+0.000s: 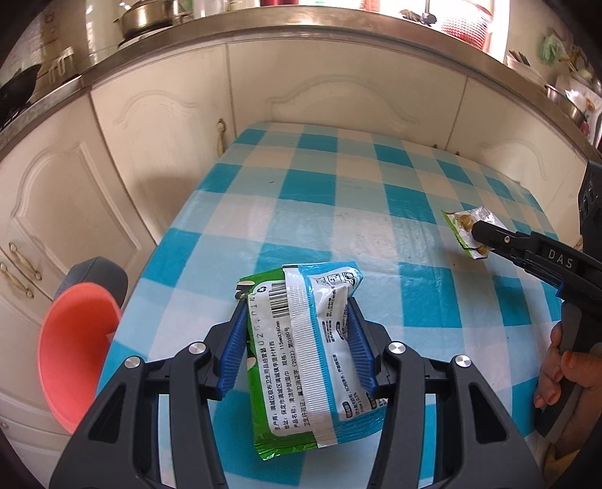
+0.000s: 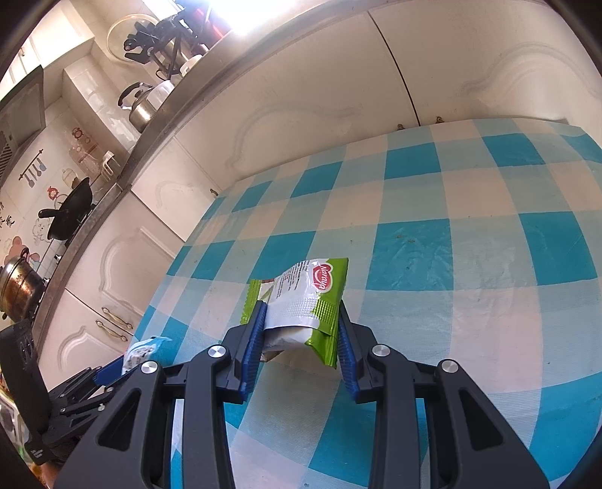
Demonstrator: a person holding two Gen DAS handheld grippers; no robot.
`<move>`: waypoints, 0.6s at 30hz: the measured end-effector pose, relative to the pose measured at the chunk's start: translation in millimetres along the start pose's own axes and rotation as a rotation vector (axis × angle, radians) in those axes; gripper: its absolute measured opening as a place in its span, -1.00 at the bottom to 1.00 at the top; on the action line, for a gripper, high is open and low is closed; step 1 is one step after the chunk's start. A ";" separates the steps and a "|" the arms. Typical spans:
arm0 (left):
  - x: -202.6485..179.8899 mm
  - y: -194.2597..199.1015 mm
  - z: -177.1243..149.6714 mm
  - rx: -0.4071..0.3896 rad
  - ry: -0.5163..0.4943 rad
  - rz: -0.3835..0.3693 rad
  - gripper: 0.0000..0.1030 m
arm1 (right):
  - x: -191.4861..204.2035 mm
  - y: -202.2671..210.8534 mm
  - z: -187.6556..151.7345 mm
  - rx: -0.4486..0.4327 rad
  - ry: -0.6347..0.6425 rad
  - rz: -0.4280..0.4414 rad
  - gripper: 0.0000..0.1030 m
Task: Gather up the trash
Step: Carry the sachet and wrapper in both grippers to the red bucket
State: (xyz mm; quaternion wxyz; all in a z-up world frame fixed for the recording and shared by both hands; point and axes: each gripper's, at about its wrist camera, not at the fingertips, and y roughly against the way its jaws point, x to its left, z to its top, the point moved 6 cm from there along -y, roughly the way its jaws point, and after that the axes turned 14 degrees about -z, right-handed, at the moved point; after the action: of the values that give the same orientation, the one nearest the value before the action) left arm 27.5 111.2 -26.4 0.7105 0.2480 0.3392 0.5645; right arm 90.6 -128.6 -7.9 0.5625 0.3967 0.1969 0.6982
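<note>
Each gripper is clamped on one wrapper, left gripper [image 1: 295,338] on the wet-wipe packet [image 1: 301,353], right gripper [image 2: 299,338] on the green snack wrapper [image 2: 304,301], securing both for transfer toward the orange bin [image 1: 71,357].

Glossy printed plastic film on wet-wipe pack [image 1: 301,338], crinkled, with ribbed heat-seal seam; same glossy, creased film on green snack wrapper [image 2: 301,301]. Matt black moulded plastic on left claw [image 1: 297,331] and right claw [image 2: 301,331], with ridged blue rubbery pads [image 1: 231,346] and bright polished metal pivot pins [image 1: 397,348]. Smooth, faintly sheened checked plastic cloth on worktop [image 1: 376,210], slightly wrinkled; semi-gloss cream panelled finish on cabinet doors [image 1: 158,143]; brushed metal edging on kitchen counter [image 1: 263,22]; smooth matt coral plastic on bin [image 1: 71,357].
</note>
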 end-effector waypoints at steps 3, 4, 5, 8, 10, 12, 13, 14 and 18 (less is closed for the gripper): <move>12.5 10.3 -4.7 -0.014 0.013 0.001 -0.01 | 0.1 0.3 -0.6 0.000 0.004 -0.002 -0.28; 17.1 13.8 -6.0 -0.019 0.012 0.005 -0.01 | -0.1 0.5 -0.7 -0.001 0.004 -0.003 -0.28; 22.2 17.4 -7.0 -0.024 0.014 0.007 -0.01 | -0.1 0.0 -0.7 0.000 0.004 -0.002 -0.28; 36.1 28.8 -9.4 -0.041 0.024 0.002 -0.01 | 0.4 0.5 -0.3 -0.001 0.005 -0.007 -0.28; 44.8 36.3 -10.0 -0.052 0.033 -0.001 -0.01 | 1.2 0.5 -0.4 -0.001 0.009 -0.009 -0.28; 54.6 44.6 -10.8 -0.068 0.045 -0.001 -0.01 | 1.5 1.8 0.1 -0.006 0.012 -0.012 -0.29; 61.2 49.9 -11.1 -0.079 0.054 0.001 -0.01 | 0.9 2.5 0.5 -0.010 0.008 -0.012 -0.29; 67.1 54.3 -11.2 -0.089 0.062 0.004 -0.01 | 1.0 2.6 0.1 -0.011 0.008 -0.016 -0.29; 92.6 72.1 -13.4 -0.120 0.095 0.020 -0.01 | 0.5 3.7 -0.8 -0.013 0.008 -0.033 -0.29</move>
State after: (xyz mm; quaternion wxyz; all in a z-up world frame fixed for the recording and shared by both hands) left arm -16.1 218.0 -0.8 0.7015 0.1812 0.3358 0.6019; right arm 87.7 -129.1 -5.5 0.5757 0.3868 0.2010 0.6918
